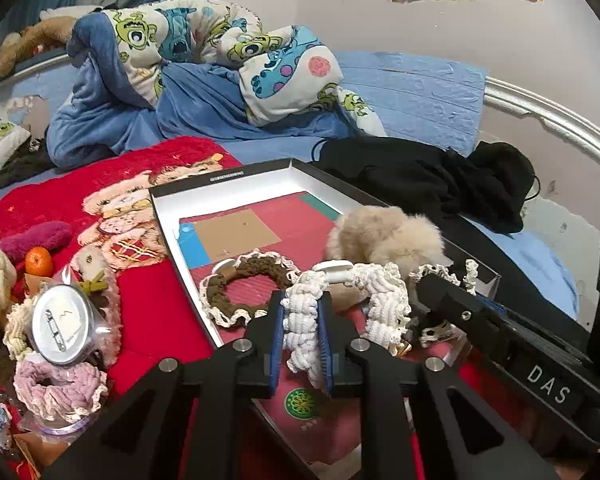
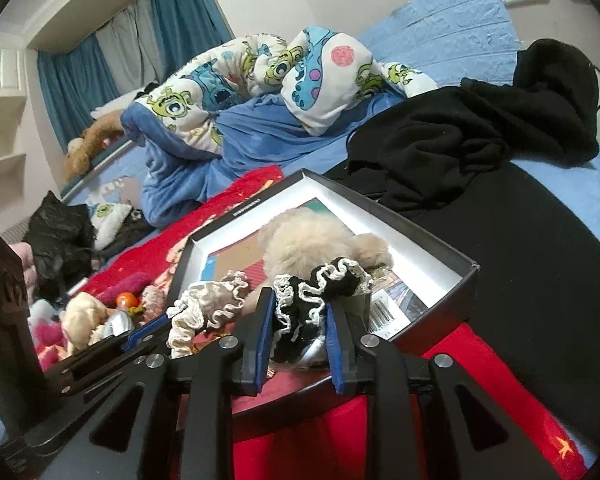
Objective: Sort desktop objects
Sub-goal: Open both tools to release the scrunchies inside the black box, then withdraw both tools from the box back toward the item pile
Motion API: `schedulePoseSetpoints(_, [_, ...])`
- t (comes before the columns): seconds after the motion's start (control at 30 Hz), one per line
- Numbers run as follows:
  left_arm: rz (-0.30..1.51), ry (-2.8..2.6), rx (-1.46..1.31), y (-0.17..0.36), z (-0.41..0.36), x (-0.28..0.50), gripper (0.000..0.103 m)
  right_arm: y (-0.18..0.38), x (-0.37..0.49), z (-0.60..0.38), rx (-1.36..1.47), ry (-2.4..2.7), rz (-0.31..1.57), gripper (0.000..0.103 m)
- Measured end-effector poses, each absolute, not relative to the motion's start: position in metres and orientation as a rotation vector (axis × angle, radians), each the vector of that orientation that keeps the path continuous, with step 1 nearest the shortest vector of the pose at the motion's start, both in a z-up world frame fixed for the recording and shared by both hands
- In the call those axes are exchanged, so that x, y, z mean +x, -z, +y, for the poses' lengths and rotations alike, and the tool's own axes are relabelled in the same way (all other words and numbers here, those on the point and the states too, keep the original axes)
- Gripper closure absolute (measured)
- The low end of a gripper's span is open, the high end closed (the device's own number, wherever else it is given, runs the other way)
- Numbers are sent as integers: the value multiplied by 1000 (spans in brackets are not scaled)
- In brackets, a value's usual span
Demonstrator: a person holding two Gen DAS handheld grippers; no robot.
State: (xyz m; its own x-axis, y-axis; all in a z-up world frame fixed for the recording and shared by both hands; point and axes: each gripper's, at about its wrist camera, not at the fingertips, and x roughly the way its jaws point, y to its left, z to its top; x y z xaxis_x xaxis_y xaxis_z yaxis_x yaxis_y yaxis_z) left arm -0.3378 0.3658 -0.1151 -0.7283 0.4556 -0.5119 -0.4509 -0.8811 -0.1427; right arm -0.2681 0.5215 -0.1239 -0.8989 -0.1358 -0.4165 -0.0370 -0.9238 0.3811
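Bed backdrop, left fingers [image 1: 323,344] pinching white scrunchie [image 1: 304,320], right fingers [image 2: 260,332] pinching black scrunchie [image 2: 300,312]

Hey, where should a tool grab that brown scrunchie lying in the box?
Pinch the brown scrunchie across its near rim, coming from above. It lies flat in the box as an open ring, so one finger fits inside the hole, one outside.

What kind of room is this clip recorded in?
Most likely a bedroom: a rumpled cartoon-print quilt on a blue bedsheet, curtains behind, and a plush toy at the bed's edge.
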Motion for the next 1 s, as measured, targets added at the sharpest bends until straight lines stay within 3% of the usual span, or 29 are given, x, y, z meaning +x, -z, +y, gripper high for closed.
schedulePoseSetpoints(0.03, [-22,-2523,-759,115,365,-338,78,124,-268,521,687,2946,-598,76])
schedulePoseSetpoints(0.1, [-22,-2546,-772,115,364,-339,68,122,-268,518,671,2918,-583,62])
schedulePoseSetpoints(0.13, [-28,-2554,-779,115,362,-339,65,121,-267,516,661,2912,-570,61])
schedulePoseSetpoints(0.17, [-30,-2554,-795,116,361,-340,47,120,-266,515,655,2922,-566,51])
schedulePoseSetpoints(0.2, [-24,-2546,-798,116,361,-340,32,119,-264,516,642,2922,-570,31])
schedulePoseSetpoints(0.23, [-14,-2523,-781,114,363,-338,21,117,-261,516,595,2901,-574,20])
schedulePoseSetpoints(0.27, [53,-2536,-764,112,369,-333,0,115,-258,516,573,2899,-570,0])
schedulePoseSetpoints(0.43, [202,-2589,-717,111,383,-318,0,110,-253,514,564,2936,-555,0])
schedulePoseSetpoints(1.0, [207,-2620,-724,103,373,-309,0,108,-246,528,556,2934,-683,0])
